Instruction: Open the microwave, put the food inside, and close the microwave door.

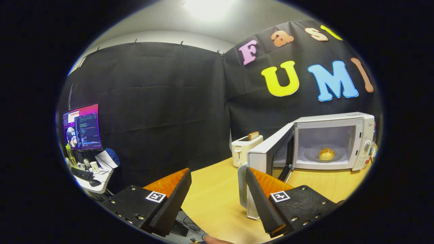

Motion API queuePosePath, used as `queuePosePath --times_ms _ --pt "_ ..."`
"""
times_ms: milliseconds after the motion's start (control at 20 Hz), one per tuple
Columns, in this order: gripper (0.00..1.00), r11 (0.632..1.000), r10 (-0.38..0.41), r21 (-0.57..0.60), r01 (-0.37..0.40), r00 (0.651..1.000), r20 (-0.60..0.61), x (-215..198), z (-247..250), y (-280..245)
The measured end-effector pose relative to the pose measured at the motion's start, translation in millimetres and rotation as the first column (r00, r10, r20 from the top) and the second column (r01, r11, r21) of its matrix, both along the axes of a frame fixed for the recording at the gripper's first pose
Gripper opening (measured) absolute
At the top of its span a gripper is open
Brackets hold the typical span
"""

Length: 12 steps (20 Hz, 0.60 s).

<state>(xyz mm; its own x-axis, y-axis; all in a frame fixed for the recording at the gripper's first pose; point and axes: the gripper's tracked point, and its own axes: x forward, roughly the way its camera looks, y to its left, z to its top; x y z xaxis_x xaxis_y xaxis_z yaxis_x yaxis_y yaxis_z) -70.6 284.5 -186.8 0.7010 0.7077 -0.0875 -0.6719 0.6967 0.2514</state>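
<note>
Far to the left, beyond the bench, a lit monitor (82, 127) stands over a cluttered side desk (96, 179) with a keyboard (81, 173), a mouse (95, 183) and a few bottles and cups, well apart from the work and playing no part in it. The gripper (218, 184) sits low in the foreground with its two fingers spread wide and nothing between them; each finger is a wedge with a ribbed inner pad, a texture that would help it catch an edge or handle. Between and beyond the fingers runs the bench (213, 200), a smooth pale wood-look top. Further back stands a cream boxy toaster (244, 149) with a slice of toast (253, 136) poking up from its slot. Just ahead of the right finger is the microwave door (269, 154), swung fully open toward the gripper, its pale vertical handle (242, 184) close beside that finger, which I judge is where the gripper would push to swing it shut. The microwave (334, 142), a white glossy box with a knob panel on its far side, stands open at the right. Inside, the food, a small round golden bread roll (326, 154), rests on the clear round turntable plate (313, 156). With the roll already in the cavity, only closing the door looks left to do.
</note>
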Motion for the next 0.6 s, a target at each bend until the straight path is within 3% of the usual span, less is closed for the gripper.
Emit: queuePosePath --times_ms 350,500,600 --pt "0.95 0.993 0.003 -0.114 0.007 0.996 0.085 15.5 -29.7 50.9" --pt "0.65 0.993 -0.025 -0.114 0.028 0.999 0.032 27.9 -44.5 58.4" --pt "0.43 0.989 -0.083 -0.123 0.083 0.997 0.003 41.3 -52.3 54.0"
